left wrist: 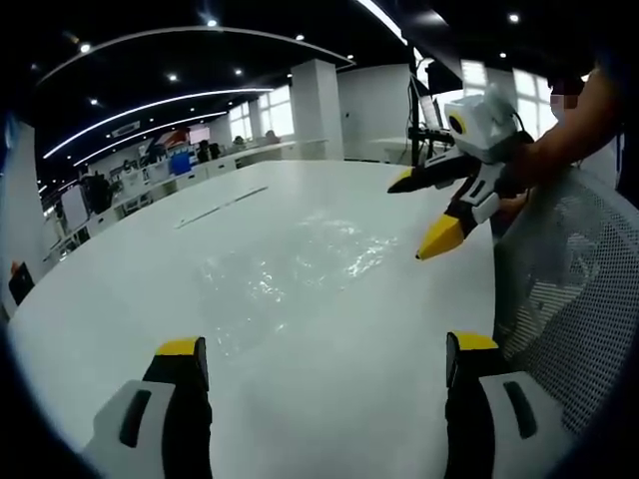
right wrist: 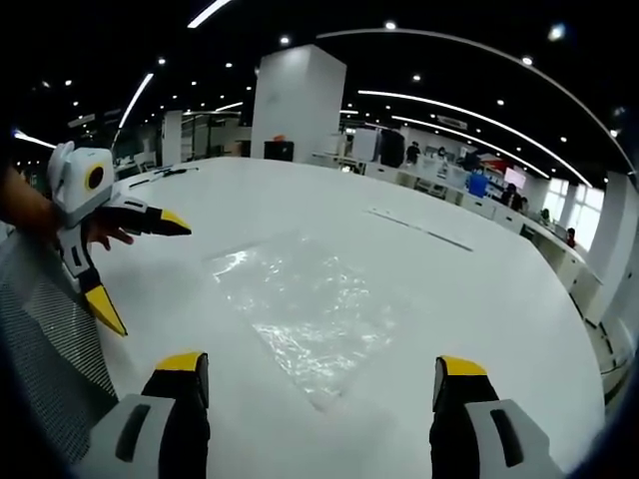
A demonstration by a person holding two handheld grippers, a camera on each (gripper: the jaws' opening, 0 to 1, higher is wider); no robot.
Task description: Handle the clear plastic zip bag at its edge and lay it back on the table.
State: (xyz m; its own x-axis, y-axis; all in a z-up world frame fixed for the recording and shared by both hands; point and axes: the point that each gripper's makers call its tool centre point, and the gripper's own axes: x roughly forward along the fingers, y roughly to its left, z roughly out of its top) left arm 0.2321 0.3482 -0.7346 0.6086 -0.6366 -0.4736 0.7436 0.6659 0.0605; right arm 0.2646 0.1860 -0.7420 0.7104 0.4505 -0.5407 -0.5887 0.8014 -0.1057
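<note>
Nearest in the left gripper view, the left gripper (left wrist: 324, 364) stood with its jaws spread wide and nothing between them, above the white table (left wrist: 130, 299). In the right gripper view the right gripper (right wrist: 319, 384) was likewise agape and empty. Just beyond both, one clear zip bag (right wrist: 315, 309) lay flat on the table, touched by neither. Thin and glossy, it could have slipped from the jaws or crumpled if pinched too far from its edge. Count: one bag, two grippers, one mesh chair back (left wrist: 574, 299). Farther off stood rows of desks (left wrist: 190, 165)
</note>
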